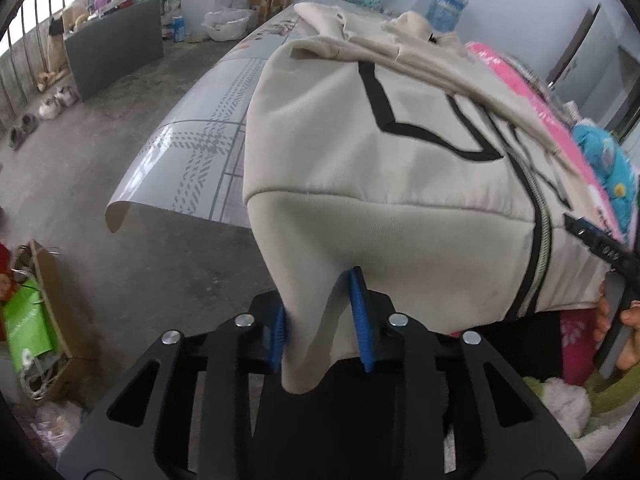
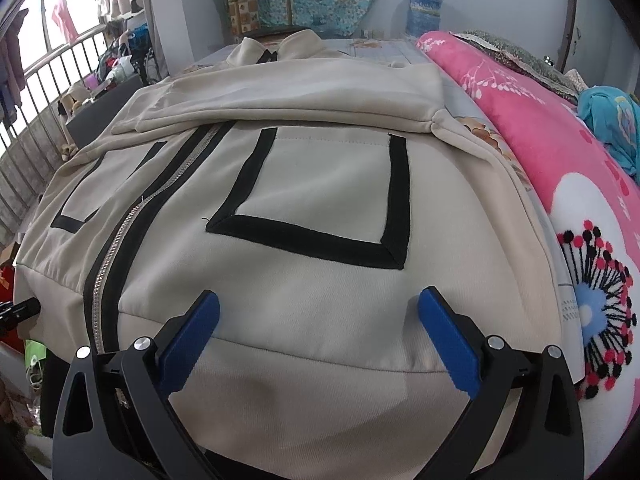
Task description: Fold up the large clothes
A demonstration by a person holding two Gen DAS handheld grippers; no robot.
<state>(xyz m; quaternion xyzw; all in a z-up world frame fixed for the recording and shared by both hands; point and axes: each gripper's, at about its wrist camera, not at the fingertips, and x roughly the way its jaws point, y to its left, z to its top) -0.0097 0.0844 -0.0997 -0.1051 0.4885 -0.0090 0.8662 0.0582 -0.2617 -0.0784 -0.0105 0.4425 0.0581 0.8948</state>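
On the bed (image 2: 472, 92), beige jacket (image 2: 304, 184) lies flat, zipper up, sleeves folded across. Left gripper (image 1: 320, 320) pinches a fold of its hanging hem corner; right gripper (image 2: 320, 312) spread wide over the hem, gripping nothing.

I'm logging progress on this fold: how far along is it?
Done: both sleeves lie folded across the jacket. In hand: the left tool has the hem corner between its pads, and the right tool sits open over the hem. Left: lifting the hem toward the collar to fold the body.
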